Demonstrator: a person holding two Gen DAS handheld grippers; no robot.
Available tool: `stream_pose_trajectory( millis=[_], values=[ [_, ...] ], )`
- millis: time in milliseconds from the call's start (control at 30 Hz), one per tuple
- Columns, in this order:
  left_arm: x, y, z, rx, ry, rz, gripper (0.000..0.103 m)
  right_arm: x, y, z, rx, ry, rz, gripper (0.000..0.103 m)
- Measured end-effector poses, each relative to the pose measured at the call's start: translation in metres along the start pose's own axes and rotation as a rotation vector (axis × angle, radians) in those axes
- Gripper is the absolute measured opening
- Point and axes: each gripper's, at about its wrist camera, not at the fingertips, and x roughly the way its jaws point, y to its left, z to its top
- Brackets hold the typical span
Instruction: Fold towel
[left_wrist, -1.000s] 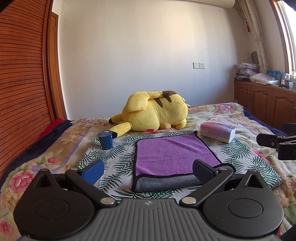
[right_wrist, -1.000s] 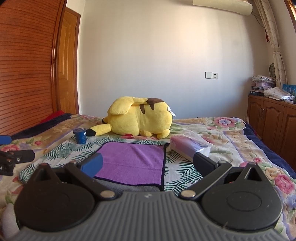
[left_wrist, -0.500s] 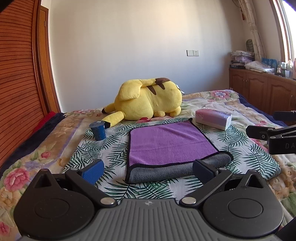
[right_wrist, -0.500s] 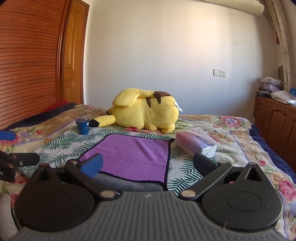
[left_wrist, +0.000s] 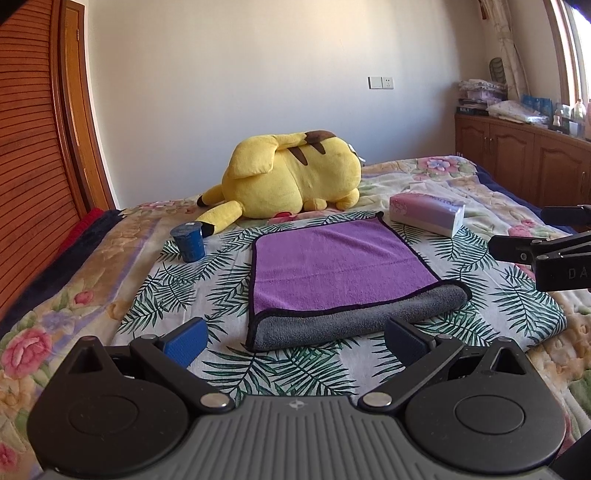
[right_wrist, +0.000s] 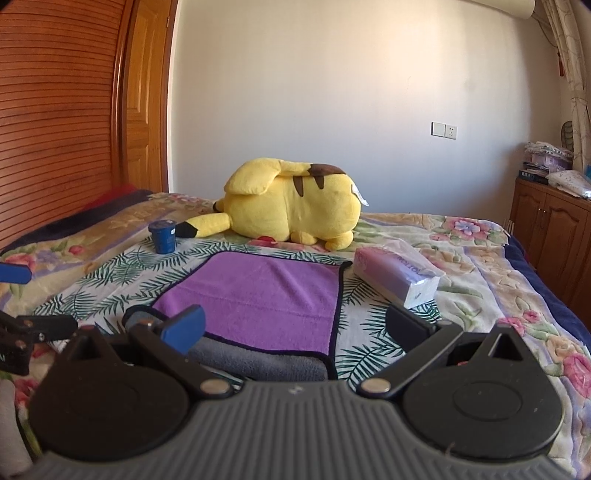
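Observation:
A towel, purple on top and grey underneath (left_wrist: 336, 273), lies folded on the leaf-print bed cover, its grey fold facing me; it also shows in the right wrist view (right_wrist: 266, 295). My left gripper (left_wrist: 295, 341) is open and empty, just short of the towel's near edge. My right gripper (right_wrist: 295, 326) is open and empty, over the towel's near right part. The right gripper's tips show at the right edge of the left wrist view (left_wrist: 517, 251). The left gripper's tips show at the left edge of the right wrist view (right_wrist: 22, 299).
A yellow plush toy (left_wrist: 291, 177) lies behind the towel. A blue cup (left_wrist: 189, 240) stands at the back left. A pink tissue pack (left_wrist: 426, 214) lies at the back right. A wooden wardrobe (left_wrist: 33, 155) is on the left, cabinets (left_wrist: 524, 162) on the right.
Both grippers have drawn back from the towel and risen a little, so more of the folded towel and bed shows. The towel lies as it did.

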Motion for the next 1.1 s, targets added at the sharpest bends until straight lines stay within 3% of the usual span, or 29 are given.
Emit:
stream_pose_trajectory(
  millis=[400, 467, 533, 1100],
  values=[
    [0.031, 0.016, 0.005, -0.045, 0.074, -0.012, 0.080, 0.027, -0.005, -0.001, -0.018, 0.068, 0.020, 0.102],
    [0.035, 0.019, 0.006, -0.049, 0.078, -0.019, 0.077, 0.032, -0.006, -0.002, -0.020, 0.084, 0.025, 0.098],
    [0.039, 0.020, 0.008, -0.051, 0.081, -0.027, 0.073, 0.038, -0.007, -0.002, -0.021, 0.106, 0.033, 0.087],
    [0.084, 0.040, 0.012, -0.054, 0.131, -0.065, 0.056, 0.078, -0.018, -0.008, -0.018, 0.217, 0.097, 0.074]
  ],
)
